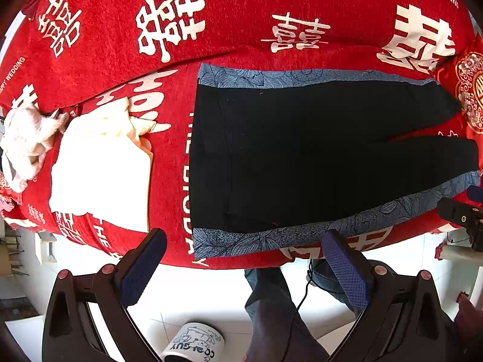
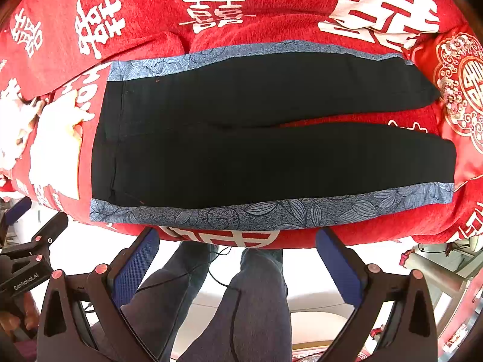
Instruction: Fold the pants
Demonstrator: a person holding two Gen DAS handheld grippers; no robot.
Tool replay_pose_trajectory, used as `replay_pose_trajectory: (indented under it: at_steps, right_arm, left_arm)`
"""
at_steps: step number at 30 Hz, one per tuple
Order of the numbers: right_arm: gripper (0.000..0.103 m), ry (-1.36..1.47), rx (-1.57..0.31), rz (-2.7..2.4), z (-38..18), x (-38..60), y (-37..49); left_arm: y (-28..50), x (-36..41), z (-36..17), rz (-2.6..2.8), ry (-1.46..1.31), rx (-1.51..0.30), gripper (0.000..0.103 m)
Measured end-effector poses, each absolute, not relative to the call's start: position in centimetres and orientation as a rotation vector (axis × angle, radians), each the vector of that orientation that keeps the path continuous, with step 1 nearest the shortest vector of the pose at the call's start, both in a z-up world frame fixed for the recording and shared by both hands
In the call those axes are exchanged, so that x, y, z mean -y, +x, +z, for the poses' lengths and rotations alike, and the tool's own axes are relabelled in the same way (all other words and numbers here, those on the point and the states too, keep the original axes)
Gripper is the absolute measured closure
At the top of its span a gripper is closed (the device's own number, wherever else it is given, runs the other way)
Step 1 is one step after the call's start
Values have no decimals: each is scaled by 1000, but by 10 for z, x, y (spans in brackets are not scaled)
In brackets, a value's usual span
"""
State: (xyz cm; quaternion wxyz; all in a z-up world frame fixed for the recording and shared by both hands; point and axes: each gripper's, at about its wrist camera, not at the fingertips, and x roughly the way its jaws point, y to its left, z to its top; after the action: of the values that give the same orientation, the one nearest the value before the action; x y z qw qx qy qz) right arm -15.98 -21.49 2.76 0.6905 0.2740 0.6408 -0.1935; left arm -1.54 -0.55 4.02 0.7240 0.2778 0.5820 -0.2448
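Note:
Black pants (image 1: pixel 302 150) with blue floral side stripes lie flat on a red bedspread (image 1: pixel 241 9), waistband to the left, legs spread to the right; they also show in the right wrist view (image 2: pixel 256 150). My left gripper (image 1: pixel 244 238) is open and empty, hovering at the near edge by the waistband's lower stripe. My right gripper (image 2: pixel 238 235) is open and empty at the near edge below the lower leg's stripe (image 2: pixel 271 211). The right gripper shows at the right edge of the left wrist view (image 1: pixel 462 214); the left gripper shows at the left of the right wrist view (image 2: pixel 27 256).
White folded cloth (image 1: pixel 102 169) and a white plush toy (image 1: pixel 27 138) lie left of the pants. A red embroidered cushion (image 2: pixel 462 90) sits at the leg ends. A mug (image 1: pixel 196 344) stands on the white floor below, beside the person's legs (image 2: pixel 241 301).

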Motion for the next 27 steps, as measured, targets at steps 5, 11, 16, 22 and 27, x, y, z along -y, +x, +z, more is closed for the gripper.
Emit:
replay_pose_trajectory:
  at_steps: [5, 11, 16, 22, 27]
  right_arm:
    - [0, 617, -1433, -434, 27, 217, -159]
    - [0, 624, -1433, -434, 26, 218, -161]
    - [0, 628, -1430, -434, 26, 220, -161]
    - [0, 627, -1429, -430, 27, 220, -161]
    - [0, 629, -1427, -424, 26, 223, -161]
  left_arm:
    - [-15, 6, 40, -532, 613, -1286, 0]
    - [-16, 7, 40, -531, 618, -1283, 0]
    - [-16, 7, 40, -530, 617, -1283, 0]
    - [-18, 7, 41, -523, 618, -1281, 0]
    - [-20, 8, 41, -515, 621, -1280, 0]
